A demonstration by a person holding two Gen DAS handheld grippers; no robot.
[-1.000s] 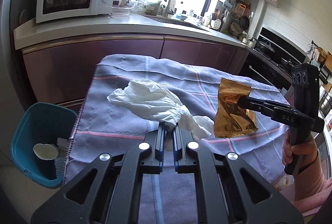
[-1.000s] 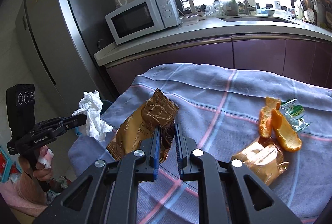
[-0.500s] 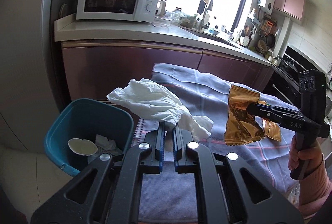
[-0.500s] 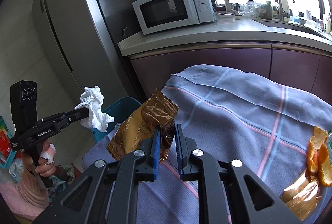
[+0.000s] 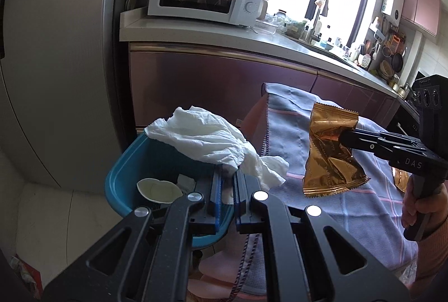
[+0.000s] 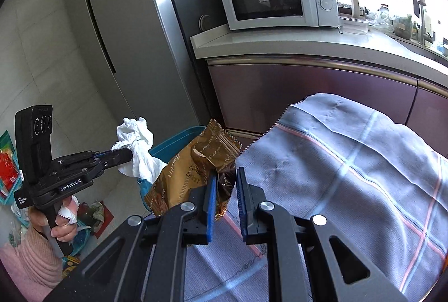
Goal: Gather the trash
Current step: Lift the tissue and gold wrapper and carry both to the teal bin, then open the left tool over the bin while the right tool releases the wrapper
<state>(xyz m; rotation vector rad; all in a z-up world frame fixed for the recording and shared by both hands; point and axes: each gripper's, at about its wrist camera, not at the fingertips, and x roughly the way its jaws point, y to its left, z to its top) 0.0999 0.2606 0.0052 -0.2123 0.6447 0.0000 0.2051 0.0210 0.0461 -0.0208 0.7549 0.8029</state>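
Left gripper [image 5: 228, 176] clamps the crumpled tissue [image 5: 207, 138] at centre frame, above the blue bin [image 5: 126, 167]; only this view shows a cup [image 5: 159, 190] inside. Right gripper [image 6: 225, 184] pinches the gold wrapper [image 6: 193, 170] at lower centre, beside the checked cloth [image 6: 350, 162].

A crumpled white tissue [image 5: 207, 139] hangs above the open teal bin [image 5: 126, 164], which holds a pale cup. A creased gold wrapper [image 5: 330, 153] hangs upright just beside the bin.
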